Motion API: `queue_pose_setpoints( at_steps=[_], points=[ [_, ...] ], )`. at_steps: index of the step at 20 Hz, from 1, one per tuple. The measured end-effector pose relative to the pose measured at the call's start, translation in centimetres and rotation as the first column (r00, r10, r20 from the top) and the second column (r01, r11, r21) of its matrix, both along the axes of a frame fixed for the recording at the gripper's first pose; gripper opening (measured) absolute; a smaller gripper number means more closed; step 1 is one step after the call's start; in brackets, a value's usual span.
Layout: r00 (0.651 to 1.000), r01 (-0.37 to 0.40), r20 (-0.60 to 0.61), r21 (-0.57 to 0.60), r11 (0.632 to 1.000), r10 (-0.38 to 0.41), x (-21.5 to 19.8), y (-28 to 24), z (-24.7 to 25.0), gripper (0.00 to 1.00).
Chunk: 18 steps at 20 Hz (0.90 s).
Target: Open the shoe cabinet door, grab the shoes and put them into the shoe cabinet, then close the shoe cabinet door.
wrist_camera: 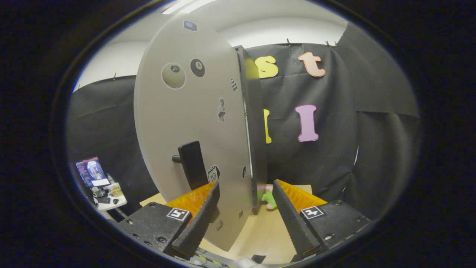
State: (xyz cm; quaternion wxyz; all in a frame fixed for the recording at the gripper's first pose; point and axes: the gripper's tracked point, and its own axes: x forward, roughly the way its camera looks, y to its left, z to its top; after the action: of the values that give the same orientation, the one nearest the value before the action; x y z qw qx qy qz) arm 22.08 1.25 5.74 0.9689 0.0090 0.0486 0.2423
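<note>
Gripper (245,193) fingers spread wide apart, nothing clamped between them. Left finger sits in front of the lower part of the cabinet door (189,123); whether it touches the panel, cannot tell. Right finger is off to the right of the door's edge, clear of it.

Cabinet door is a pale grey panel, swung open and seen nearly edge-on, its lower corner dropping down between the fingers. Black handle (191,163) sticks out of the door's face just above the left finger. Small stickers on the panel: two round ones up high, a few smaller ones along the right edge and near the handle.

Cabinet body (256,123) shows as a dark narrow strip right behind the door's edge.

Shoes (268,199) partly visible, green and pink, on the tan table (260,227) just beyond the fingers, at the foot of the cabinet, mostly hidden by the door and right finger.

Farther back, black cloth wall. Off to the left, beyond the left finger, a lit screen (91,172) above a cluttered desk.
</note>
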Motion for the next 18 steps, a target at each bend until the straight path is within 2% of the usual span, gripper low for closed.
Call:
queue_pose_setpoints(
  at_steps=[2,6,14,18],
  points=[
    [1.000,0.001,0.026,-0.024,1.000,0.000,0.1,0.7,0.2,0.95],
    [0.999,-0.037,0.002,-0.004,0.999,0.037,-0.1,4.2,-0.4,0.95],
    [1.000,0.031,0.005,-0.004,1.000,-0.031,-0.1,11.5,-1.4,0.95],
    [1.000,0.030,-0.001,0.001,1.000,-0.030,0.5,16.0,-1.7,0.95]
  ],
)
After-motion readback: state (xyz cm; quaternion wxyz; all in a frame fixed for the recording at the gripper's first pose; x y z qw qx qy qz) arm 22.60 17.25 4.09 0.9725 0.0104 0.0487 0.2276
